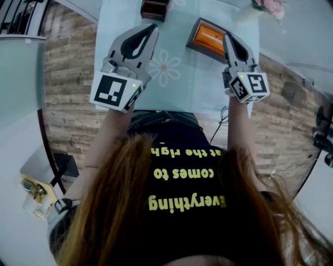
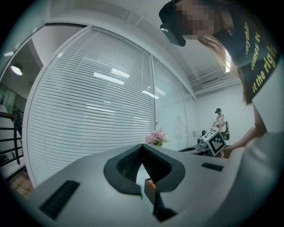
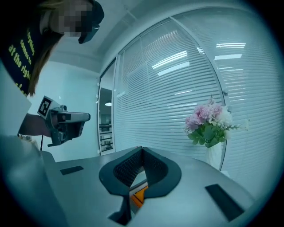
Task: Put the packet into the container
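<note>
1. Packet [image 1: 209, 37], orange in colour, is lying inside a dark-walled container [image 1: 193, 36] on the far right part of the table. No gripper is touching it.
2. Right gripper [image 1: 227, 37] is hovering just beside the container's right edge, pointing away from the person. In the right gripper view its jaws are pressing tip to tip with nothing between them [image 3: 142, 149], and a patch of the orange packet [image 3: 140, 194] is showing through the gap below the tips.
3. Left gripper [image 1: 154, 27] is hanging over the table's left part, well apart from the container. In the left gripper view its jaws are likewise meeting at the tips and gripping nothing [image 2: 143, 146]; the container [image 2: 149, 188] is peeking through the gap beneath them.
4. Pale blue tablecloth [image 1: 171, 83] with a flower print is covering the table. A second dark brown box [image 1: 154, 7] is sitting at the far edge.
5. Pink flowers [image 3: 207, 119] are standing in a white vase [image 3: 215, 156] on the right, in front of window blinds [image 3: 177, 88].
6. Long hair and a black shirt with yellow lettering are filling the lower head view.
</note>
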{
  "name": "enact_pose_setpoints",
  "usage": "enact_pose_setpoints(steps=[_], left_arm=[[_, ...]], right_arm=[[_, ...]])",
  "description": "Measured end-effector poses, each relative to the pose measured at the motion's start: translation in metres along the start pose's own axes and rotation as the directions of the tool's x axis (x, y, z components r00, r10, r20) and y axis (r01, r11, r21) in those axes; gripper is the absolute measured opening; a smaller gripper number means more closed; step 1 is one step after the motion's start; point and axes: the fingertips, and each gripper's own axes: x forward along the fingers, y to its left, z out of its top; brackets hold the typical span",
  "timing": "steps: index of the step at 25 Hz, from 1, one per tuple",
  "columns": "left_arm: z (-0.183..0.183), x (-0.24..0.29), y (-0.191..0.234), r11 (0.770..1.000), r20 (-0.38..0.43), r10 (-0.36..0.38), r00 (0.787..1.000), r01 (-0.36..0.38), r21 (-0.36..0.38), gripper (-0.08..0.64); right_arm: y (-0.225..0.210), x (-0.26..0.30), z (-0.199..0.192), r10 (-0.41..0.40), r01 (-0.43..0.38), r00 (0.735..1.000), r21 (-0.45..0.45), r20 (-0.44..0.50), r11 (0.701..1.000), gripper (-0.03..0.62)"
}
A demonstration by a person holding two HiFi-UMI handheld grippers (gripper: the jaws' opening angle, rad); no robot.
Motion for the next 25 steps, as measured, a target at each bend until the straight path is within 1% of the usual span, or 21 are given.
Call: enact_pose_setpoints(steps=[5,9,13,17,20,25], left_arm=[[0.001,0.004,-0.002,1.0,0.016,-0.012,1.0,0.013,-0.018,0.002],[0.001,0.004,-0.001,1.0,0.045,0.0,0.999,0.001,-0.007,0.002],[-0.005,0.004,-0.001,1.0,0.039,-0.001,0.999,0.001,-0.005,0.002],[-0.01,0.004,-0.004,1.0,0.024,-0.016,1.0,0.016,-0.001,0.002],[-0.01,0.005,-0.007,1.0,0.027,-0.024,0.999,0.024,0.0,0.002],[-0.012,0.001,-0.008,1.0,0.024,-0.024,0.999,0.023,0.005,0.002]], right_arm=[[0.013,-0.024,0.014,-0.059,0.06,0.998,-0.012,0.03,0.998,0.021],[0.022,-0.042,0.02,-0.098,0.098,0.994,-0.01,0.04,0.995,0.021],[0.03,-0.051,0.027,-0.109,0.108,0.992,0.005,0.058,0.994,0.021],[0.037,-0.056,0.035,-0.112,0.113,0.991,-0.008,0.074,0.994,0.021],[0.039,-0.058,0.039,-0.114,0.114,0.991,-0.004,0.076,0.993,0.02],[0.043,-0.061,0.044,-0.116,0.117,0.99,-0.003,0.083,0.993,0.02]])
